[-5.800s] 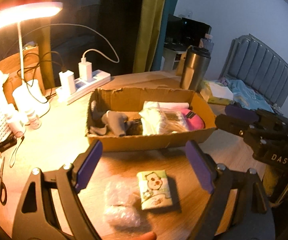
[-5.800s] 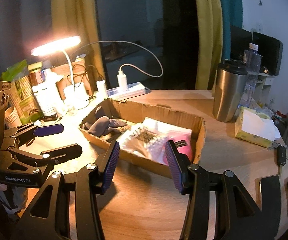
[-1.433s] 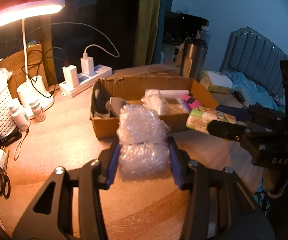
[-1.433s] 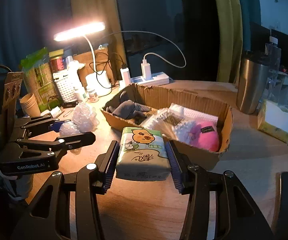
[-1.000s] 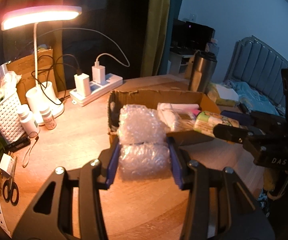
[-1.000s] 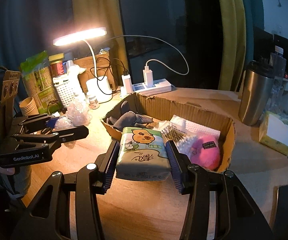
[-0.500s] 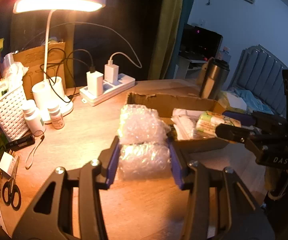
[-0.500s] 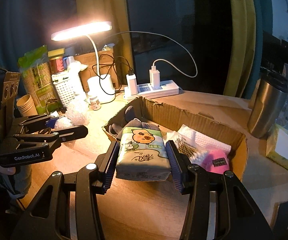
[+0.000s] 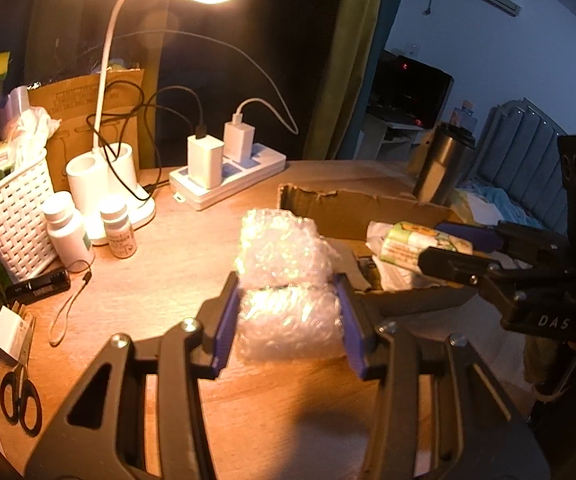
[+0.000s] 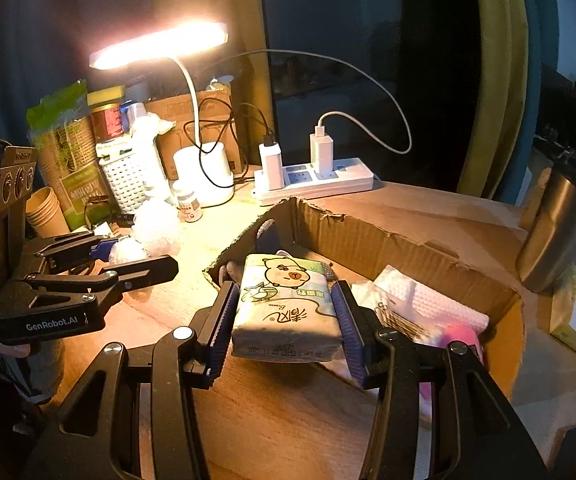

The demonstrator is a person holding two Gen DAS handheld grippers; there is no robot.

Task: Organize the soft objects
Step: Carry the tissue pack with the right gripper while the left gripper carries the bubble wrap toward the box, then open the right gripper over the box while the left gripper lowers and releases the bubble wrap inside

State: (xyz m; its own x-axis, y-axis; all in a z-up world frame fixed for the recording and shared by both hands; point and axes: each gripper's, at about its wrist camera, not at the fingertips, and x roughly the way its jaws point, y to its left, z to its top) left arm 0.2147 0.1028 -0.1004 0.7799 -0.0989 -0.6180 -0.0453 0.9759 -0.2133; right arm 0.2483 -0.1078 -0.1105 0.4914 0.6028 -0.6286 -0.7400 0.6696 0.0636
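My left gripper (image 9: pixel 286 320) is shut on a wad of clear bubble wrap (image 9: pixel 284 276) and holds it above the wooden table, just left of the open cardboard box (image 9: pixel 351 208). My right gripper (image 10: pixel 284 316) is shut on a tissue pack (image 10: pixel 286 304) printed with a cartoon animal and holds it over the near left part of the box (image 10: pixel 367 236). The box holds a grey cloth, white packets (image 10: pixel 419 296) and a pink soft item (image 10: pixel 463 338). The left gripper with the bubble wrap (image 10: pixel 144 240) shows at the left of the right wrist view. The right gripper with the tissue pack (image 9: pixel 419 244) shows at the right of the left wrist view.
A lit desk lamp (image 9: pixel 100 184), a power strip with chargers (image 9: pixel 228 172), a white basket (image 9: pixel 8 208) and two small bottles (image 9: pixel 68 228) stand at the back left. Scissors (image 9: pixel 20 400) lie at the left edge. A steel tumbler (image 10: pixel 559 228) stands right of the box.
Both grippers have picked up their items and moved forward and left; the right one now holds the tissue pack over the box, and the lamp looms closer to the left one.
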